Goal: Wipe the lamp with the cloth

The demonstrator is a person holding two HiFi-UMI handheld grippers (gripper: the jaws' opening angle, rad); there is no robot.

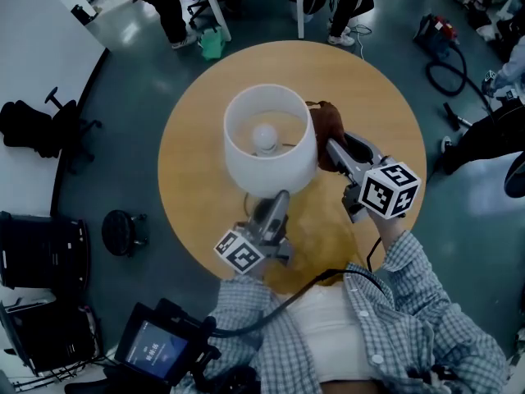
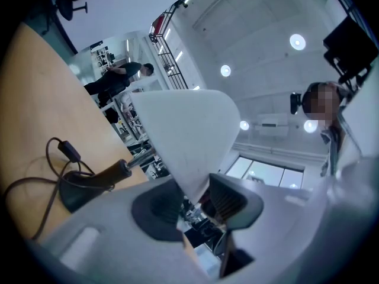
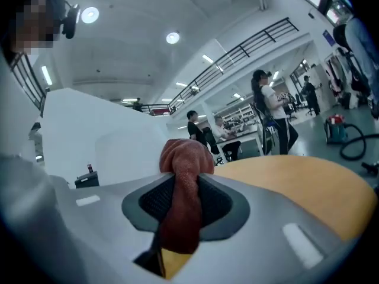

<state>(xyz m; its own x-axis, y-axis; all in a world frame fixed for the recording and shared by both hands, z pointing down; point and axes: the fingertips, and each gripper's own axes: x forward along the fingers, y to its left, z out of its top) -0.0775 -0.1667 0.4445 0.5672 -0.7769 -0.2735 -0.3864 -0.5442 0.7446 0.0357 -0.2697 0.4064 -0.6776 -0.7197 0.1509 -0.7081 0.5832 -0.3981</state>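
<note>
**Spotter:** While you look down in the head view, your white drum-shaded table lamp (image 1: 271,150) stands mid-frame on the round wooden table (image 1: 369,97), with the rust-brown soft cloth (image 1: 326,125) just beside its right side.

**Coach:** In the left gripper view, your left gripper (image 2: 195,197) pinches the shade (image 2: 183,129) by its lower rim. It's probably thin, light and dentable, so grip gently.

**Spotter:** In the right gripper view, your right gripper (image 3: 186,200) is clamped on the limp cloth, with the shade at frame left.
</note>
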